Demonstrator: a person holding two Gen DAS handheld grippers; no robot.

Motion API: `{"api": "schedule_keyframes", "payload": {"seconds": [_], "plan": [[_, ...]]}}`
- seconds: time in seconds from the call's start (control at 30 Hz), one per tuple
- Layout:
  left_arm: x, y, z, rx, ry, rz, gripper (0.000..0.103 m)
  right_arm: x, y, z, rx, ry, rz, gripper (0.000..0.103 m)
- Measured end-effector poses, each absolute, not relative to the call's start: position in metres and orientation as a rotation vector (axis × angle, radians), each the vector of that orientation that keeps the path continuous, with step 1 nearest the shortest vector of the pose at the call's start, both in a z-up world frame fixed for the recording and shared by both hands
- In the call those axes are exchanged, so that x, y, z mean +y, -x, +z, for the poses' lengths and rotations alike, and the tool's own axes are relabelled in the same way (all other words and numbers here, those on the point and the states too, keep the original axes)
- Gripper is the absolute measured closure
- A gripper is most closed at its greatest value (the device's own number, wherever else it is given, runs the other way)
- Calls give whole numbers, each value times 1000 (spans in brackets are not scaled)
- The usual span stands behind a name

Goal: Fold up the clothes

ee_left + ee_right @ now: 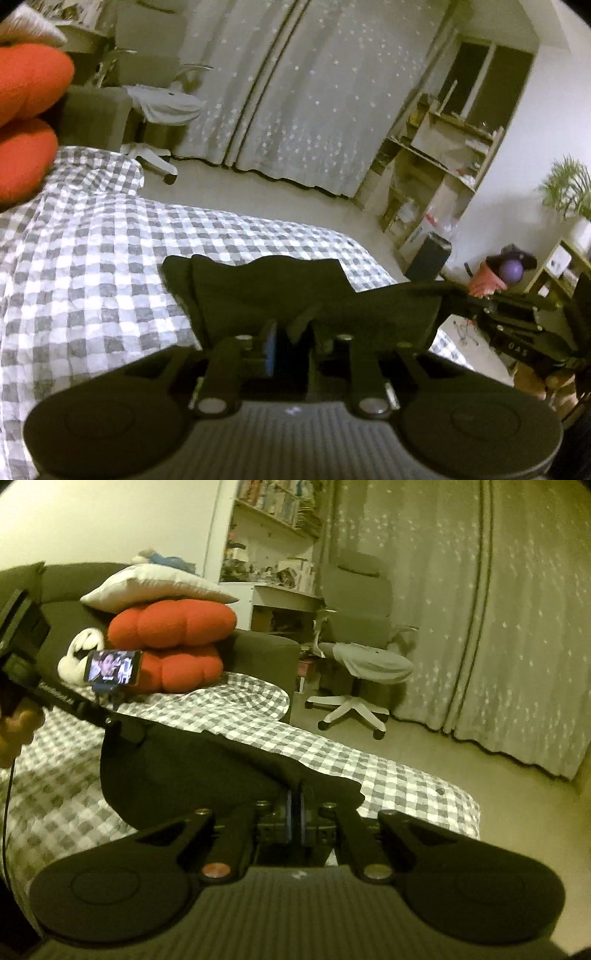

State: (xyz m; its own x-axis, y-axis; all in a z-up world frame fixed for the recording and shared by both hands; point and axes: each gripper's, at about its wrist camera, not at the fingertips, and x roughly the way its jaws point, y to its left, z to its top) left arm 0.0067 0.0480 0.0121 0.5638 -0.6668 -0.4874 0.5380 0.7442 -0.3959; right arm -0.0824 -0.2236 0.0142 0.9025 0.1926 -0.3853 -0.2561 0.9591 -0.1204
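Nearest the lens in the left wrist view, the left gripper (291,343) has its 2 jaws a little apart, with a fold of the black garment (258,288) drooping into the gap; whether the blue pads press on the cloth cannot be told from here. That dark cloth is lifted at its near edge and sags away onto the checked bedspread (92,240), grey and white squares covering the bed. At the right edge of the same view the right gripper (458,295) pinches the garment's other corner, so the fabric stretches between the 2 tools. In the right wrist view the right gripper (295,812) has its blue pads pressed together on the hem of the black garment (177,771), which spreads out to the left and hangs above the checked bedspread (388,775). At the far left of that view the left gripper (122,727) meets the cloth's far corner, with part of a hand (14,734) behind it. Beyond, 2 red cushions (173,646) are stacked under a white pillow (155,590), and a phone (112,667) with a lit screen stands propped just in front of them. A desk chair (358,657) stands by the starred curtain (498,627).
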Motion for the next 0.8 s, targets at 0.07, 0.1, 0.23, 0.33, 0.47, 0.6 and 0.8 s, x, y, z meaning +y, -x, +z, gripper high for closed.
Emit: {"api": "schedule_keyframes", "payload": {"seconds": [0.07, 0.1, 0.23, 0.33, 0.47, 0.6, 0.8], "plan": [[47, -8, 9, 667, 231, -716, 78, -226, 81, 14, 381, 151, 228, 100], [46, -8, 9, 662, 230, -710, 78, -227, 81, 14, 380, 143, 228, 100], [42, -11, 8, 635, 239, -675, 81, -230, 80, 15, 376, 115, 237, 100], [38, -17, 6, 647, 255, -641, 91, -232, 78, 17, 374, 85, 239, 100], [35, -25, -1, 680, 278, -599, 99, -233, 74, 17, 375, 63, 231, 100], [35, -23, -2, 670, 269, -579, 99, -234, 75, 18, 366, 51, 236, 100], [34, -23, 1, 643, 287, -521, 99, -238, 71, 18, 362, 31, 226, 100]]}}
